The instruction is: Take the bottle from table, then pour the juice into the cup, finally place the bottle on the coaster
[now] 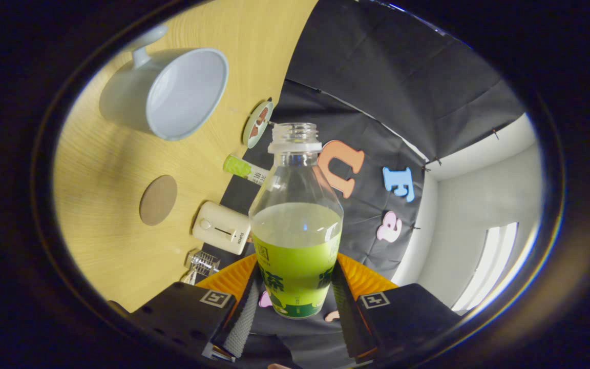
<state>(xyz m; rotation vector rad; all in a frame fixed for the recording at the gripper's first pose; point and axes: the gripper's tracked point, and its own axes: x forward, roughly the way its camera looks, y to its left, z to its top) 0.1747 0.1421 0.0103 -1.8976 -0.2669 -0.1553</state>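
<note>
Clearly we have the whole scene rolled over: the pale wood-grain desk [116,169] stands like a wall off to one side of the gripper [295,302], which we take to mean the gripper is turned well toward pouring.

On that desk, beyond the bottle's mouth and well to the side, sits the large white handled cup [172,92], its opening facing us and looking empty.

Between the fingers we hold the clear plastic bottle with the green label [296,230]. Both fingers press on its labelled lower body, one on each flank, so the grip is clenched on it. Its long axis runs straight ahead along the fingers, the uncapped threaded neck farthest from us. The pale green juice fills roughly the lower half, and none has reached the neck. The mouth points past the cup, not into it, so we judge the coming move must carry the neck sideways over the rim and tip further.

Nearer the fingers on the desk lies a cream rectangular box with a dial and slot [222,227]. The round brown flat coaster [158,200] lies just beside it, apart from the cup, and nothing sits on it.

Smaller things line the desk's far edge: a round patterned disc [257,124], a small green-and-white tube [244,168] and a small ribbed clear glass [204,263]. None stands between bottle and cup.
</note>
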